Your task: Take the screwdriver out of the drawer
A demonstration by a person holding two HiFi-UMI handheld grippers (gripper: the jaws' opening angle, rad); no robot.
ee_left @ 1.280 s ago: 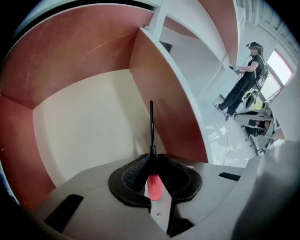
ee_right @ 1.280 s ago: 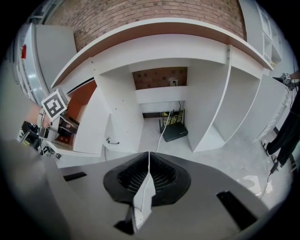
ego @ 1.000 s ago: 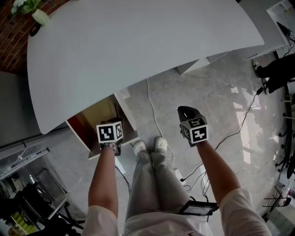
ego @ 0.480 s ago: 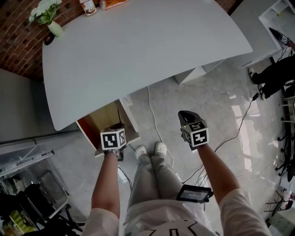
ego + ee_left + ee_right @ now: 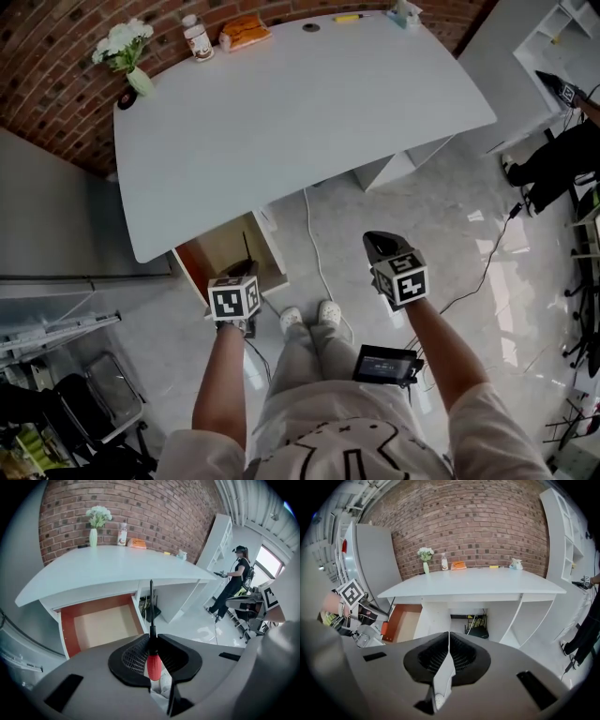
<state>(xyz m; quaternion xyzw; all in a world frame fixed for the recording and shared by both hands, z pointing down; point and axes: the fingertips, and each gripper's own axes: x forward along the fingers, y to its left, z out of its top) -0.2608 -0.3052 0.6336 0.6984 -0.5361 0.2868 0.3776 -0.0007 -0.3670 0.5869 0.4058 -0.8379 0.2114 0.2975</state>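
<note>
Surface [image 5: 300, 112] spreads wide and white ahead, with the open drawer [image 5: 101, 625] under its left end looking bare. Screwdriver [image 5: 153, 665] is clenched in my left tool [image 5: 151, 644], clear of the drawer — my right tool [image 5: 446, 653] is closed on nothing. Removal looks done — next, a steady set-down.

The screwdriver [image 5: 153, 663] has a glossy red plastic handle and a thin dark metal shaft. The left tool [image 5: 153, 643] has black, rubbery-looking pads [image 5: 133, 656] with a fine grid texture, and its body is smooth matt grey plastic. The right tool [image 5: 447, 649] has the same finish. The drawer [image 5: 101, 625] has a pale matt bottom that looks like wood, and reddish-brown inner walls. The table [image 5: 309, 103] is smooth matt white. The floor [image 5: 450, 216] is glossy pale stone-look tile with reflections. The wall [image 5: 478, 527] is rough brick.
</note>
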